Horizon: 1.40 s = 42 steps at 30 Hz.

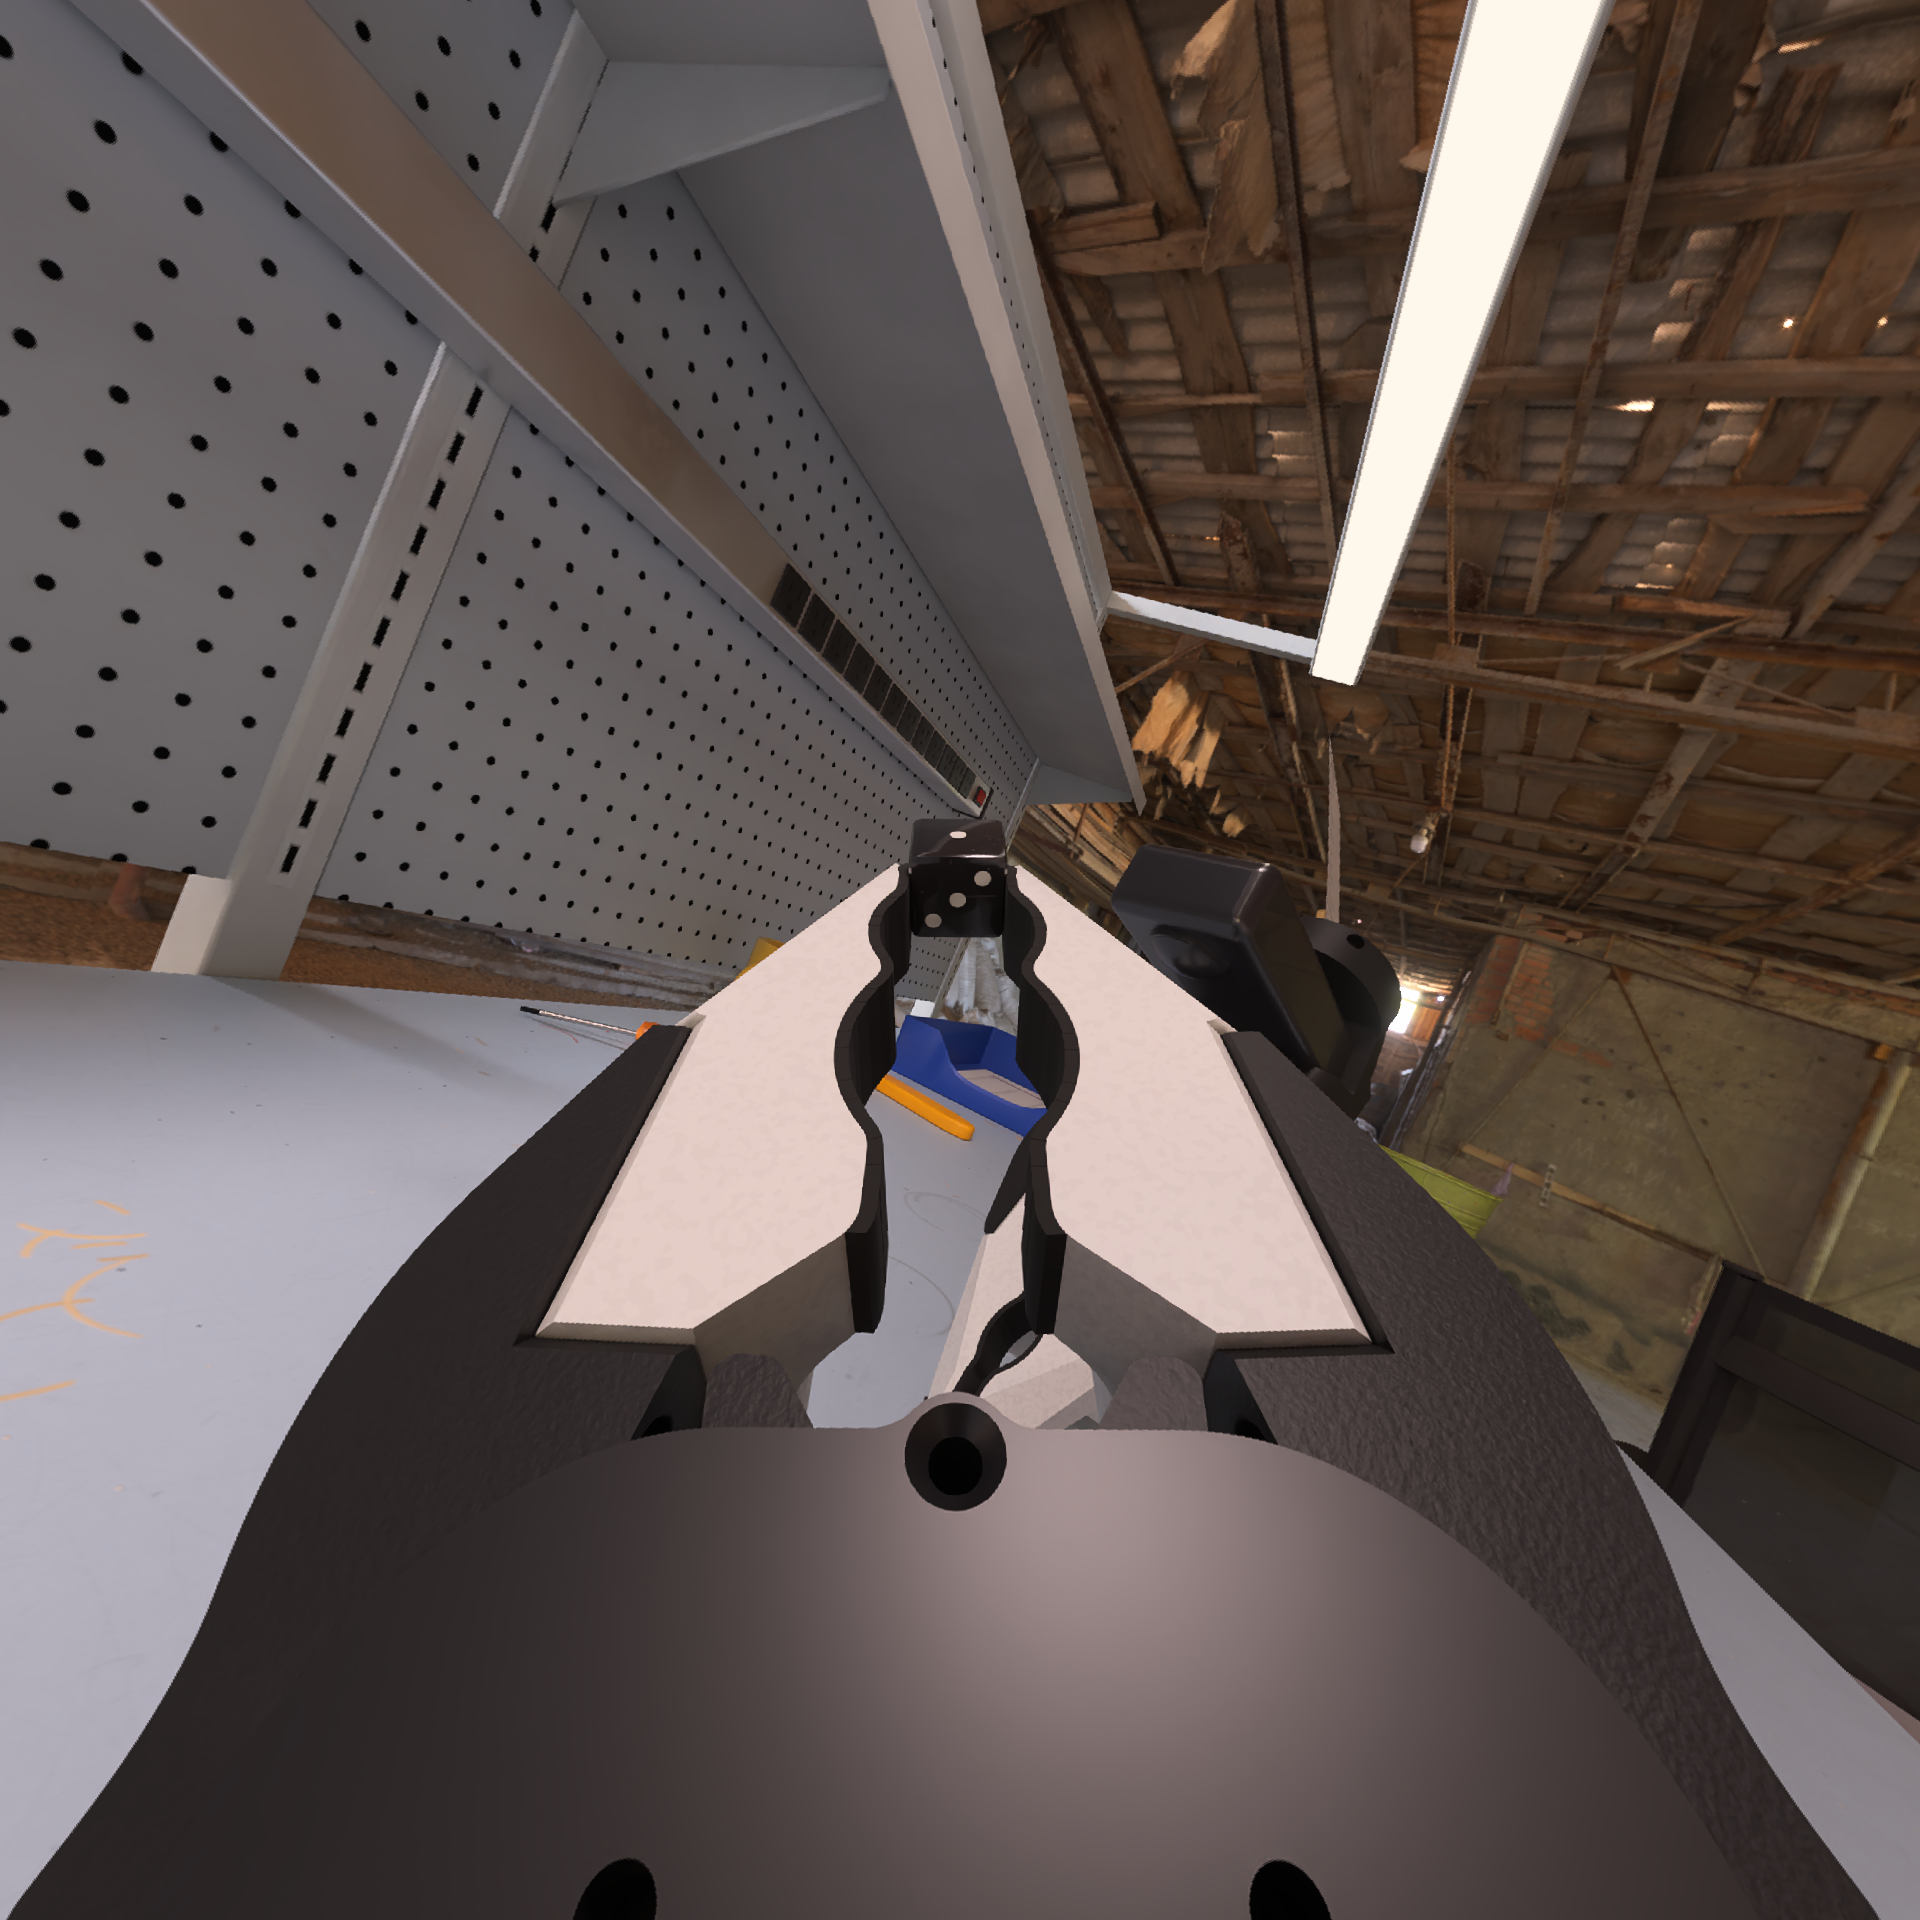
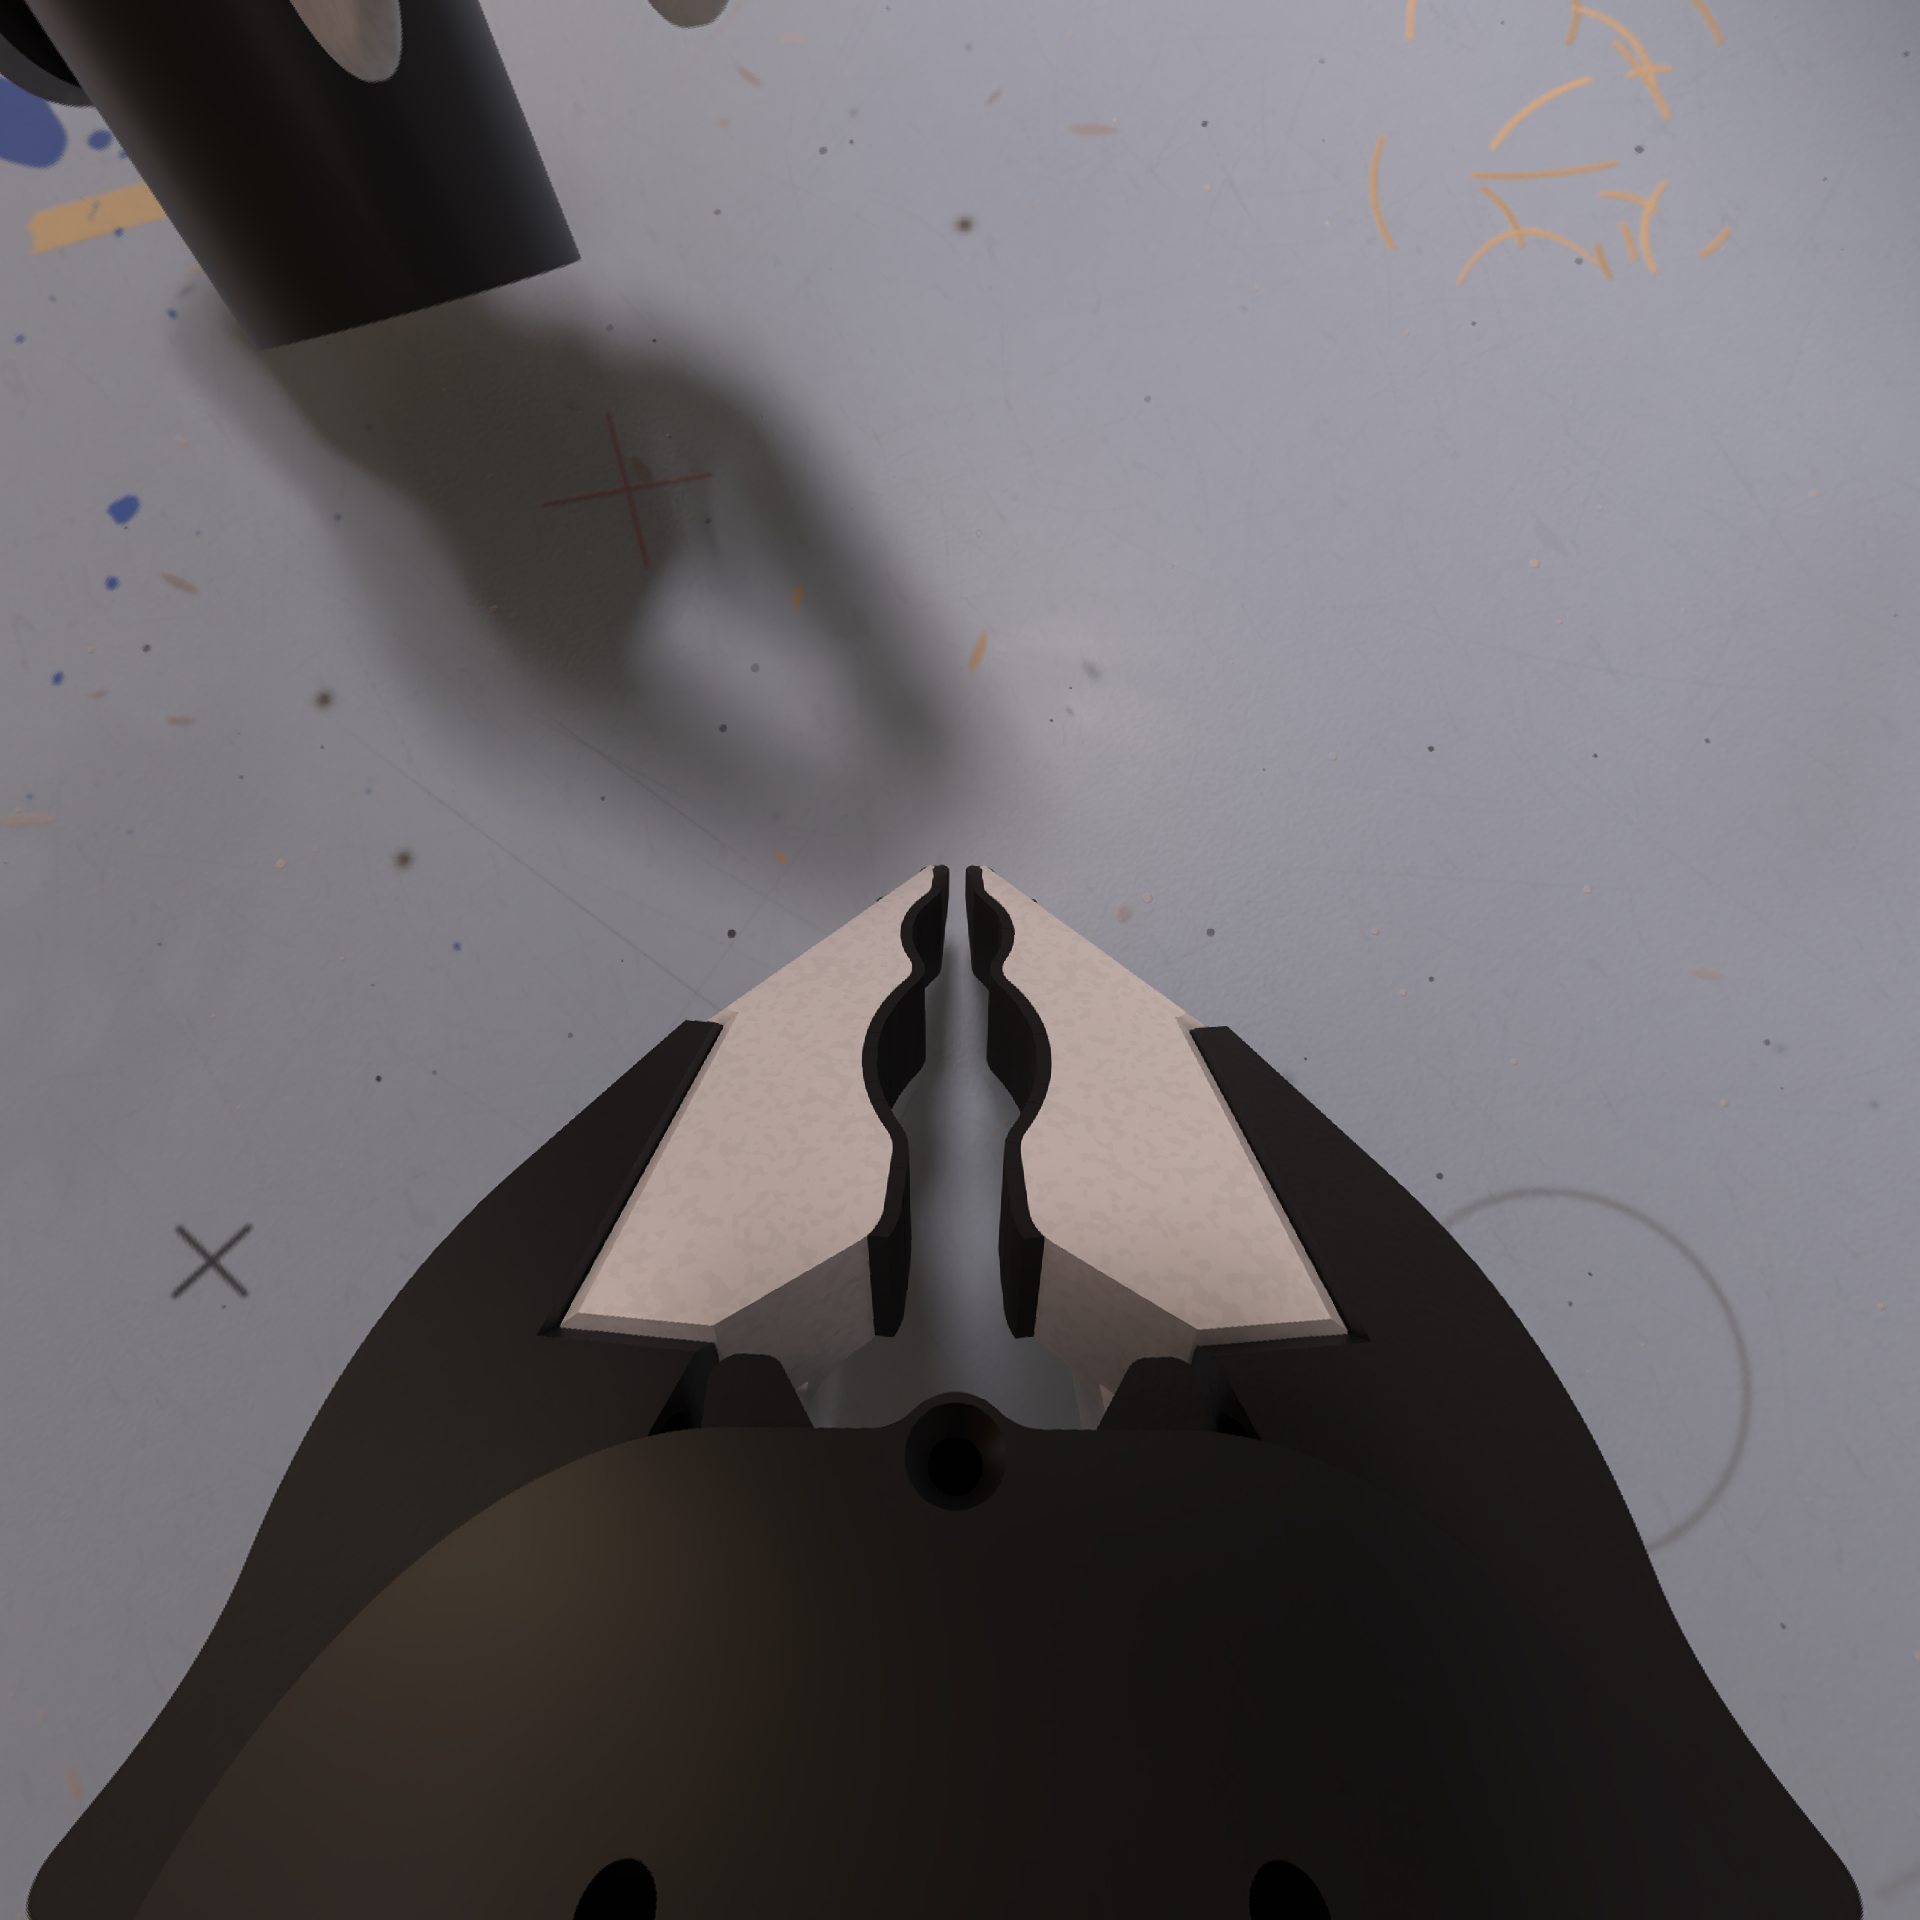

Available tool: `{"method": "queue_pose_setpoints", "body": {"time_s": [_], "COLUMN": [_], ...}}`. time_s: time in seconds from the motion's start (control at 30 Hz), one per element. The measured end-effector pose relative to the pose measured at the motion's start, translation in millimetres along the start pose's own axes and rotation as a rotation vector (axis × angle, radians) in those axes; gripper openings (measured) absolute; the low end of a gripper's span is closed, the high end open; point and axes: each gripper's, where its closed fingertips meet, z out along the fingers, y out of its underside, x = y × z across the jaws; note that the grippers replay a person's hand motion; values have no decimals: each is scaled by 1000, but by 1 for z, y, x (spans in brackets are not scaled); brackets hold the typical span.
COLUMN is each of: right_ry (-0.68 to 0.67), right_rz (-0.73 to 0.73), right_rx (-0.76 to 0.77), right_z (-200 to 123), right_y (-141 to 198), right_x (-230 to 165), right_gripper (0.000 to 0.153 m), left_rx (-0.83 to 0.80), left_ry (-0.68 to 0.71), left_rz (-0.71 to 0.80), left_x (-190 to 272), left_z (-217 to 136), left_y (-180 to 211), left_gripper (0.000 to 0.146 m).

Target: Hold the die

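A black die with white pips (image 1: 957, 881) sits pinched between the tips of my left gripper (image 1: 957, 906), which is shut on it and holds it up in the air above the grey bench, tilted upward toward the pegboard. The right gripper's dark body (image 1: 1247, 961) shows beyond it to the right. In the right wrist view, my right gripper (image 2: 957, 875) is shut and empty, with only a thin slit between the tips, pointing down at the grey bench top (image 2: 1299, 623). The left gripper's dark body (image 2: 312, 156) shows at the upper left, its shadow falling on the bench.
A white pegboard wall (image 1: 520, 623) with a shelf (image 1: 935, 416) above stands behind the bench. A blue object (image 1: 961, 1070), an orange tool (image 1: 925, 1110) and a thin screwdriver (image 1: 582, 1021) lie on the bench farther off. A dark box (image 1: 1808, 1455) sits at the right.
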Motion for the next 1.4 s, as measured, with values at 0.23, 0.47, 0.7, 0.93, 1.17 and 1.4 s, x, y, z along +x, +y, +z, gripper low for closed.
{"method": "queue_pose_setpoints", "body": {"time_s": [0.23, 0.47, 0.7, 0.93, 1.17, 1.4], "right_ry": [-12, -17, -51, -35, -38, -60], "right_rz": [13, 24, 54, 34, 43, 28], "right_rx": [-13, -43, -139, -182, -218, -312], "right_z": [1, 2, 2, 2, 3, 3], "right_y": [1, 1, 1, 2, 1, 3], "right_x": [2, 3, 2, 2, 2, 3], "right_gripper": [3, 3, 3, 3, 3, 3], "left_rx": [-4, -3, 0, 6, 6, 8], "left_ry": [3, 5, 6, 10, 10, 10], "left_rz": [0, -4, -8, -15, -17, -18], "left_x": [0, 0, 0, 0, 0, 0], "left_z": [0, 0, 0, 0, 0, 0], "left_y": [1, 1, 0, -1, -1, -1], "left_gripper": [16, 16, 16, 16, 16, 16]}}
